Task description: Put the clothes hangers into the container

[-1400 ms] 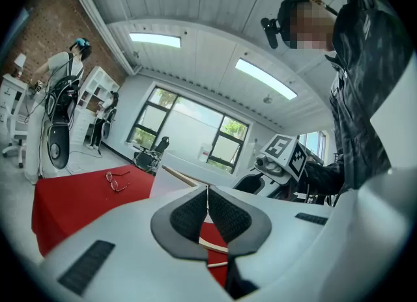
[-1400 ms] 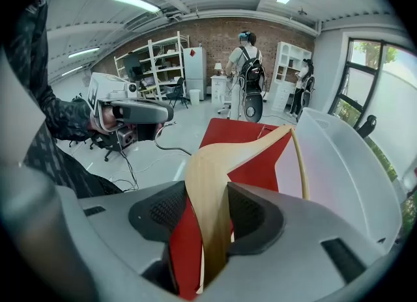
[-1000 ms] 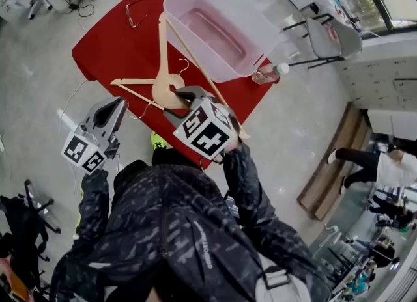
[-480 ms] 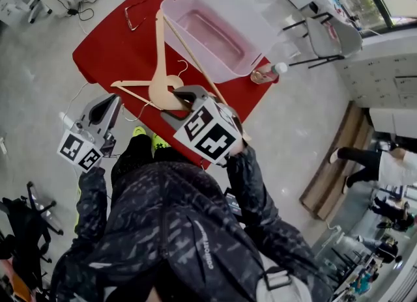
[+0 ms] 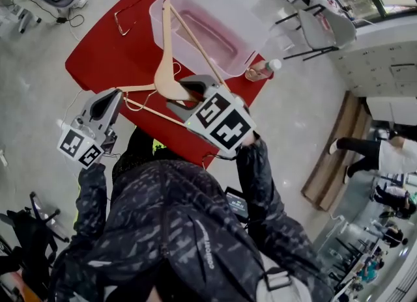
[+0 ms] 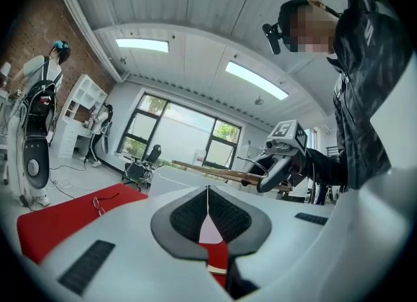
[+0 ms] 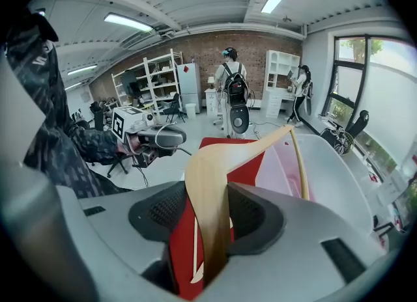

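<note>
While the head view only shows both tools from above, the right gripper view settles the grip: right gripper (image 7: 208, 206) is pinching the neck of a pale wooden clothes hanger (image 7: 210, 177), pads on both flat faces. Hanger stands up out of the jaws, clear of the red worktop (image 5: 104, 53). Its far arm reaches over the near rim of the translucent pink-tinted plastic container (image 5: 260, 30); it's not inside.

Left gripper view: left gripper (image 6: 208, 196) has its jaws pressed together with nothing between them. It sits off the worktop's near edge, well apart from the container. Same view catches the right gripper side-on with the hanger's bar sticking out level, which the head view flattens.

Head view only:
- second wooden hanger (image 5: 148, 110) lying flat on the worktop, just beside the right gripper, between the two grippers
- clear plastic bottle (image 5: 260, 69) lying at the container's right corner

Thin-framed glasses (image 5: 122, 19) lie on the worktop left of the container; they show in the head and left gripper views.
</note>
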The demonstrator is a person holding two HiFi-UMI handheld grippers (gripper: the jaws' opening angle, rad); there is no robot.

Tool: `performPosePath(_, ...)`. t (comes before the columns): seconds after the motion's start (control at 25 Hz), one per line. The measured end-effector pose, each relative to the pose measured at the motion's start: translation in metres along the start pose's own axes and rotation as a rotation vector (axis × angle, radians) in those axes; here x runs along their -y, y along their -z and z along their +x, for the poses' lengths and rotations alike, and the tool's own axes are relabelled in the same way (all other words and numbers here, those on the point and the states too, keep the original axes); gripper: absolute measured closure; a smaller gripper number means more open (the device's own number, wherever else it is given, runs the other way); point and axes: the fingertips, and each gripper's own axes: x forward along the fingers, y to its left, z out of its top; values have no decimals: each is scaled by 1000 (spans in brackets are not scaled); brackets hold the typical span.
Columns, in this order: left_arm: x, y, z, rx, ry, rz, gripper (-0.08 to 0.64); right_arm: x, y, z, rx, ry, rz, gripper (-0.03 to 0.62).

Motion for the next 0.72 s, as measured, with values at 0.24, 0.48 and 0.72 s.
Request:
performPosePath(0.24, -10, -8, 39, -16, 54, -3, 548, 45, -8, -5, 6, 2, 40, 391)
performPosePath(0.48, -27, -7, 59, -33, 86, -13, 548, 84, -12, 4, 3, 10, 78, 391)
performPosePath(0.72, -47, -8, 85, -55, 99, -24, 548, 125, -16, 12, -1, 2, 95, 391)
